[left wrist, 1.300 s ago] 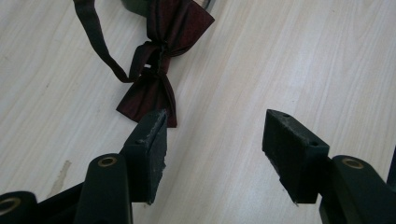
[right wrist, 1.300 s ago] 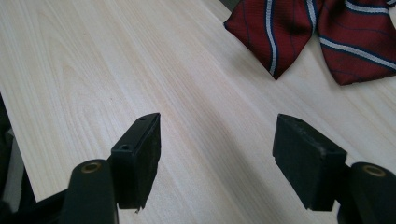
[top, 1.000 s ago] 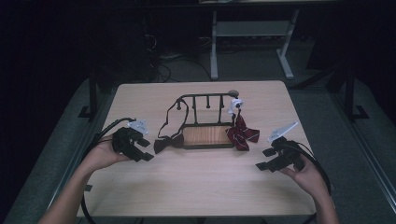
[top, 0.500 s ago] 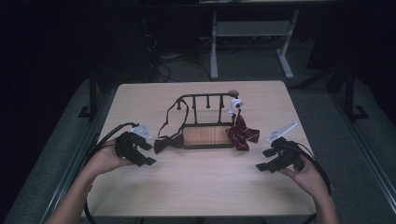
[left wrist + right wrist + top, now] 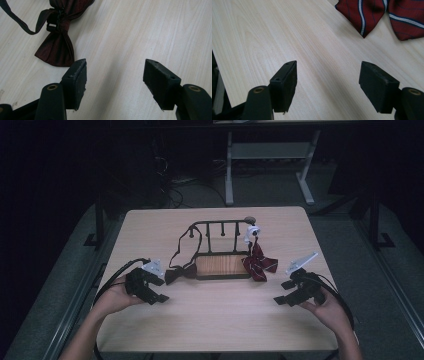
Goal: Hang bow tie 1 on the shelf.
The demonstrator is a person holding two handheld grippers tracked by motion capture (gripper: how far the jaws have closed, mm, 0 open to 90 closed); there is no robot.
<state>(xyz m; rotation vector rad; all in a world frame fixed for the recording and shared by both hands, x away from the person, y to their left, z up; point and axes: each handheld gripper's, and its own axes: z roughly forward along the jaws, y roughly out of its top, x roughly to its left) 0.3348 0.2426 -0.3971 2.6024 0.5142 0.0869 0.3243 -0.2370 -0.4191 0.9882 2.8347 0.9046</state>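
Note:
A dark maroon bow tie (image 5: 181, 271) (image 5: 58, 40) lies on the table left of a small rack with a wooden base (image 5: 222, 266); its strap loops up over the rack's black bar. A red striped bow tie (image 5: 259, 265) (image 5: 384, 15) hangs off the rack's right end onto the table. My left gripper (image 5: 156, 290) (image 5: 115, 80) is open, just below and left of the maroon tie, with bare table between its jaws. My right gripper (image 5: 286, 292) (image 5: 328, 82) is open too, right of and below the striped tie, holding nothing.
The wooden table (image 5: 220, 325) has its front edge close to both hands. Black cables trail from each gripper around the forearms. A white-legged stand (image 5: 265, 160) and floor cables sit beyond the far edge.
My left gripper has slid toward the table's front and a little right, nearer the maroon bow tie. The right gripper has stayed put.

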